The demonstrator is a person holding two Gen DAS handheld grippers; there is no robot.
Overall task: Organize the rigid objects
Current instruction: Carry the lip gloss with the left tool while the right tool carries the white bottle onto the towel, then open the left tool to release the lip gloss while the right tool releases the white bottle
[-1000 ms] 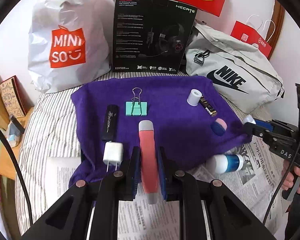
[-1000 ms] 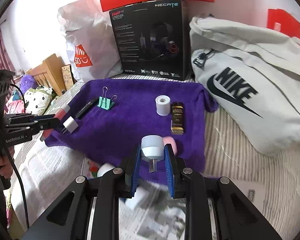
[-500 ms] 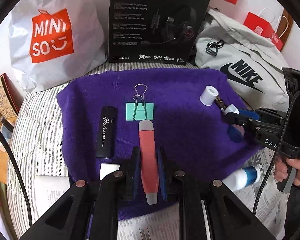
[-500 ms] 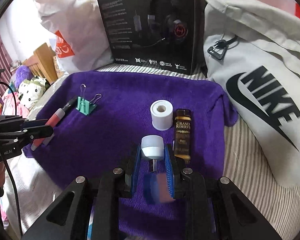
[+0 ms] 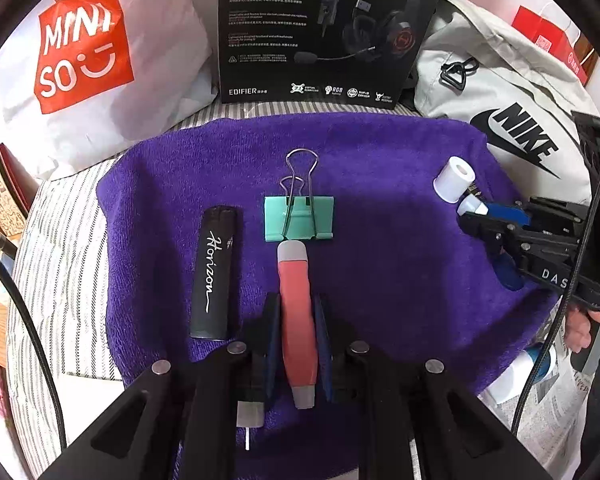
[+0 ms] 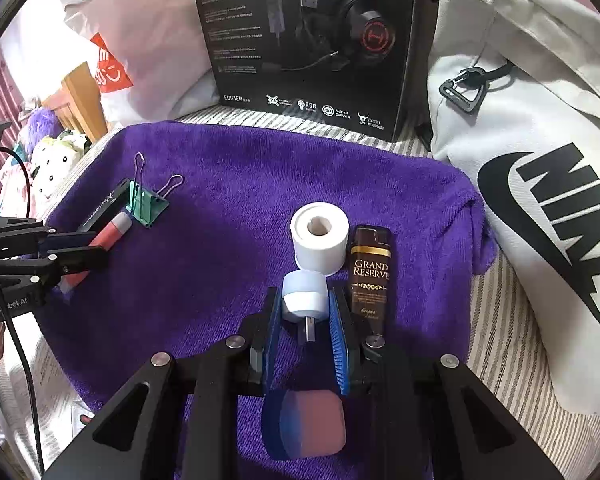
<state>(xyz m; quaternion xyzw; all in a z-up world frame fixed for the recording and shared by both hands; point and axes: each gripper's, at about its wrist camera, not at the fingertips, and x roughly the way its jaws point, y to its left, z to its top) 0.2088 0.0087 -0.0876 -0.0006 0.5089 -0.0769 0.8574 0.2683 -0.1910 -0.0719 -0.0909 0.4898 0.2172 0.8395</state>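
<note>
Left gripper (image 5: 296, 320): jaws clamped on red pen (image 5: 296, 304).
Right gripper (image 6: 306, 316): jaws clamped on white plug (image 6: 304, 296).
Right view only: lighter (image 6: 370, 276) at towel's (image 6: 228, 184) right edge.

White charger (image 5: 250, 414) half-hidden under jaws

Each wrist camera looked forward along its own tool, low and close over the purple towel (image 5: 380, 184). Both faced the headset box (image 6: 308, 40) — each caught the other tool.
</note>
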